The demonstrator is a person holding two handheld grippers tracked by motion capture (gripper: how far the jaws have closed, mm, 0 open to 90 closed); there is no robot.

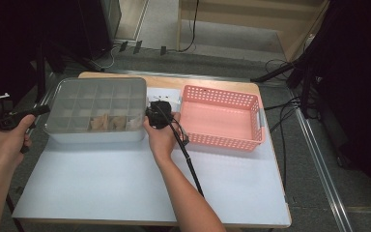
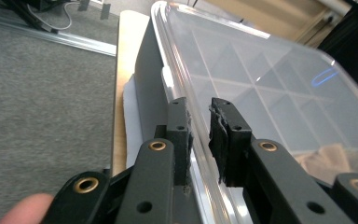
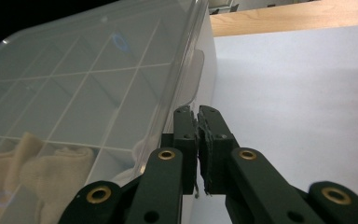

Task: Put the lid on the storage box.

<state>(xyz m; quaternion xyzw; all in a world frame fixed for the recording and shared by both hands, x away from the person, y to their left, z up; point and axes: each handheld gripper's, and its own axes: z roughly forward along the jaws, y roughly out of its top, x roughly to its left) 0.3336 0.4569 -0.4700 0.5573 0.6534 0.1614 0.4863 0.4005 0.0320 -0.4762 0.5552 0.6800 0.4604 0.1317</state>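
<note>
High view, L to R: our left gripper [image 1: 41, 109], jaws slightly parted astride the rim of the grey compartmented box w/ clear lid [image 1: 96, 109]; right gripper [image 1: 150, 117] clenched at its opposite edge; pink perforated plastic basket [image 1: 222, 118]. Risk: uneven pull, so the lid twists or the box slides.

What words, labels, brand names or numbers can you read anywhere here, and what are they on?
None: no readable text stands on anything.
Lidded divider box: plain clear lid, no label.
Pink basket: no print on its walls.
White table cover: blank.
Left hand-held gripper and right hand-held gripper: black jaws, no markings visible.
</note>
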